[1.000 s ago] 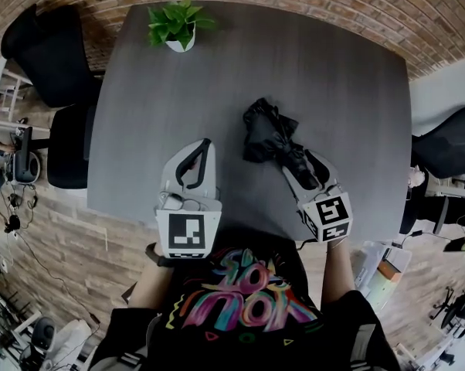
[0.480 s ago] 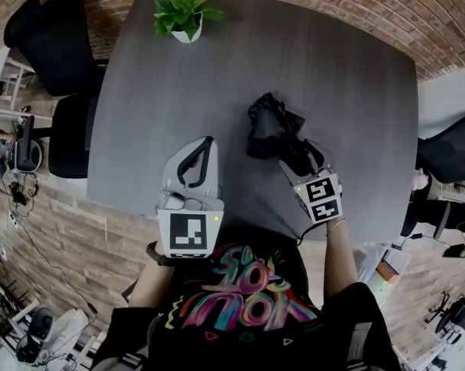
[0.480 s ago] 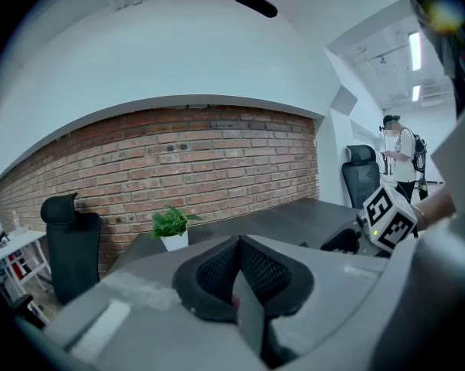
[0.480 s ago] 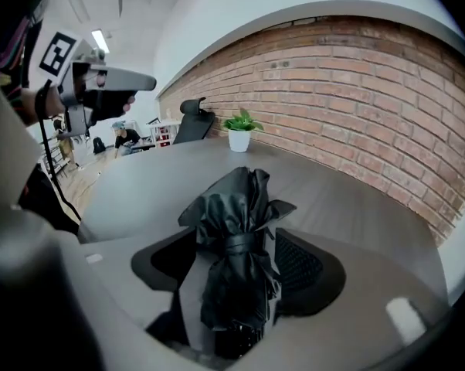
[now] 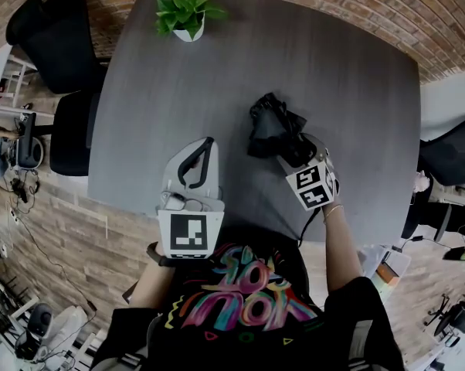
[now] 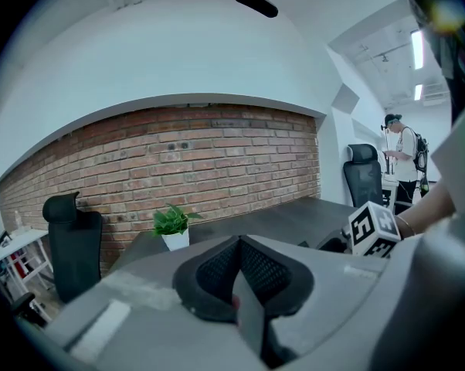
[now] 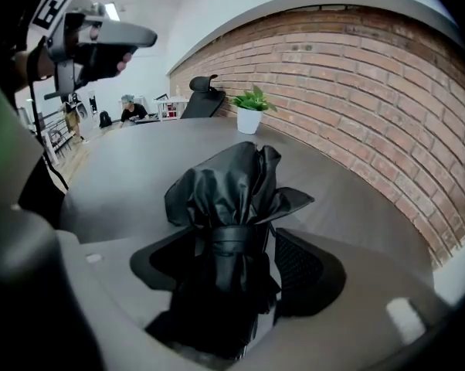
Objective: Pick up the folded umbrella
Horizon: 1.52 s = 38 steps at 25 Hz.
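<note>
The folded black umbrella (image 5: 269, 124) lies on the dark grey table (image 5: 178, 76), right of the middle, its crumpled canopy pointing away from me. My right gripper (image 5: 299, 148) is tilted down over its near end. In the right gripper view the strapped part of the umbrella (image 7: 229, 199) sits between the two pads of that gripper (image 7: 232, 267). The jaws have just been opening, and a gap shows beside the right pad (image 7: 298, 273). My left gripper (image 5: 206, 147) hovers over the table's near left part, shut and empty (image 6: 239, 273).
A potted green plant (image 5: 186, 18) stands at the table's far edge. Black office chairs are at the left (image 5: 55, 52) and at the right (image 5: 453, 149). A brick wall runs behind the table. My body is close to the near edge.
The right gripper has sunk toward the table and tipped steeper over the umbrella's near end, and its jaws stand wider. The left gripper and the umbrella have stayed put.
</note>
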{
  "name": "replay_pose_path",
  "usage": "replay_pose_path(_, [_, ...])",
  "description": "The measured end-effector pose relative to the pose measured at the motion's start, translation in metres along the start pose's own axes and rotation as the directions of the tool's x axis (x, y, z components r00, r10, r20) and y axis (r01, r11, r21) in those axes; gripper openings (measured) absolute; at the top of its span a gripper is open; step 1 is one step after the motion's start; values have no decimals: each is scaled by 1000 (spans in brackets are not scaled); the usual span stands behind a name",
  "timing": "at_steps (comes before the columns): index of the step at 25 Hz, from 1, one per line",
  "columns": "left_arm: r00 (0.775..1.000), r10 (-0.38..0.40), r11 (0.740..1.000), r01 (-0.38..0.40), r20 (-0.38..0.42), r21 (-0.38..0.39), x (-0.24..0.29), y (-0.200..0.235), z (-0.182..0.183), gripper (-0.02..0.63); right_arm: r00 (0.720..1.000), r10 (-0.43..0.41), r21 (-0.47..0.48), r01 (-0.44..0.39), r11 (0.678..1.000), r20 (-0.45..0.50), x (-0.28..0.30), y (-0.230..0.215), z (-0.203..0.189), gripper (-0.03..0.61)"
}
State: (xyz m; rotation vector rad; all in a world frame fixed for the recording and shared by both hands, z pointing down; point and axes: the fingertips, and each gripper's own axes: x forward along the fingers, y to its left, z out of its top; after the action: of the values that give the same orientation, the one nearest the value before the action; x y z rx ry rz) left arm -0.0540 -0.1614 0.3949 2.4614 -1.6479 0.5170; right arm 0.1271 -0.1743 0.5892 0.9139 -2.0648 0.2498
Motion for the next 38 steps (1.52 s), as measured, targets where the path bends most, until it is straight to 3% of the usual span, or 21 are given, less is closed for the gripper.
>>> replay_pose_path(9, [1000,3,1000,-3,2,-3,1,2,2,2,997,-6,-12,5,1000,-73,27,2,-6,310])
replay_pose_path(30, [999,-23,1000,23,27,13,3,-7,11,2,998,-36,68,40,997,-53,26,2,-9,245])
replay_pose_path(38, [999,-10,1000,9,42,29,-3,-1,18,1,999,-21,182,28,983,-40,19,1,-11,236])
